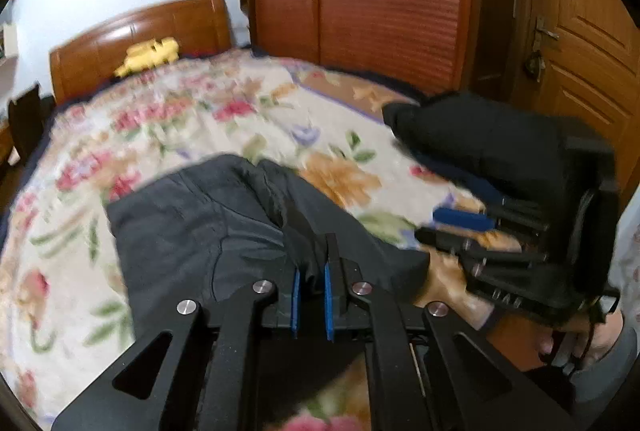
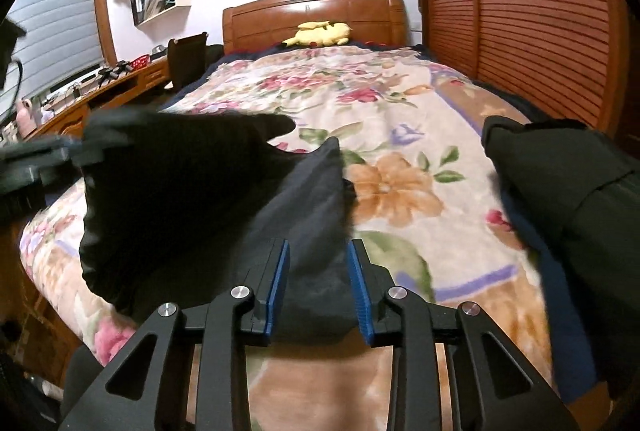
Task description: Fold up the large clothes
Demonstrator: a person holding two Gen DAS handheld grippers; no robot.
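The dark garment (image 1: 192, 227) is lying half-lifted on the floral bedspread (image 1: 200, 111); doing this fold well means keeping both corners level and taut. The left gripper (image 1: 312, 295) is pinching a fold tightly, while the right gripper (image 2: 318, 287) is sitting part-open around fabric, its pads not visibly pressing.

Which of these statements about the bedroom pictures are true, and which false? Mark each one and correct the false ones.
1. The left gripper is shut on the dark garment. True.
2. The bedspread is plain white. False: it has a floral print.
3. A yellow plush toy lies by the headboard. True.
4. The wardrobe doors are glass. False: they are slatted wood.
5. Dark cloth lies between the right gripper's jaws. True.
6. A second dark garment hangs on the door. False: it lies on the bed.
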